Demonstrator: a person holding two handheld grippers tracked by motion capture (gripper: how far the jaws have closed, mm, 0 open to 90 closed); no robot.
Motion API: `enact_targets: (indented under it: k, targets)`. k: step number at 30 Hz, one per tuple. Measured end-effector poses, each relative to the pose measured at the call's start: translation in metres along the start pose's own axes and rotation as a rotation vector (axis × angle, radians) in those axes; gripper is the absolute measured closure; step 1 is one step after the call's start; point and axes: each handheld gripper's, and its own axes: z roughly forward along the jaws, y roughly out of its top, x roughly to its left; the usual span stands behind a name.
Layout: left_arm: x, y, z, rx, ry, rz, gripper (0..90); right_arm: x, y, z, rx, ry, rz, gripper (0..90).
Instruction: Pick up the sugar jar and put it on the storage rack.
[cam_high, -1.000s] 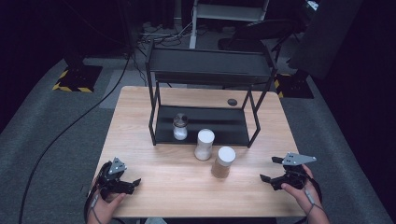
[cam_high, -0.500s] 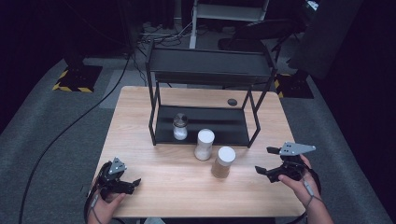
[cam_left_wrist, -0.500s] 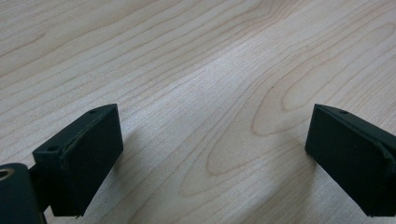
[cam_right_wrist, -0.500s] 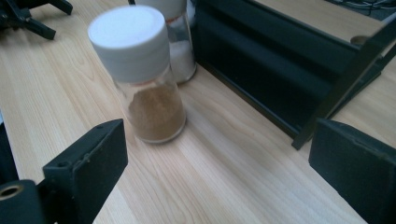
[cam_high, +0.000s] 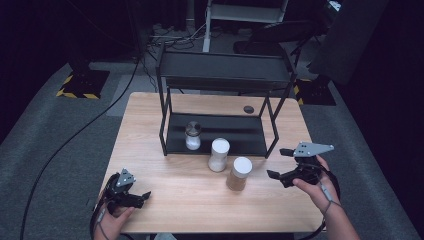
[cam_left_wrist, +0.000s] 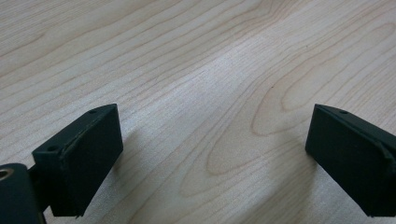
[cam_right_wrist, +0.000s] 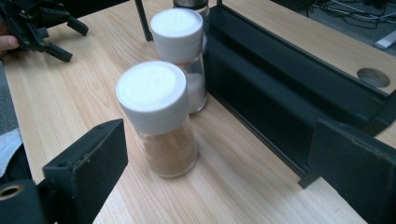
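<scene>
Two spice jars stand on the table (cam_high: 150, 115) in front of a black rack (cam_high: 220, 70). At 4 o'clock, the right gripper (cam_high: 283, 164), jaws wide and empty, faces the brown jar (cam_high: 239, 173), the white jar (cam_high: 218, 154) behind. Left gripper (cam_high: 137, 197) rests open at 7 o'clock. Likely step: approach; next, straddle the brown jar.

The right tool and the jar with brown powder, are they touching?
Apart. In the right gripper view, bare table shows between the open right tool and the brown powder jar, which stands ahead of its jaws.
</scene>
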Motion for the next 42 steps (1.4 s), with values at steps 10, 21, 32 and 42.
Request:
enact_targets:
  k: [10,21,32,42]
  targets:
    - [0.000,0.000,0.000,0.000,0.000,0.000,3.4,0.001,0.020,0.007,-0.012,0.016,0.000,4.4]
    - [0.000,0.000,0.000,0.000,0.000,0.000,3.4,0.001,0.040,0.017,-0.020,0.023,-0.001,4.5]
    - [0.000,0.000,0.000,0.000,0.000,0.000,3.4,0.003,0.058,0.028,-0.026,0.025,-0.017,4.4]
    - [0.000,0.000,0.000,0.000,0.001,0.001,3.4,0.006,0.072,0.040,-0.034,0.035,-0.039,4.4]
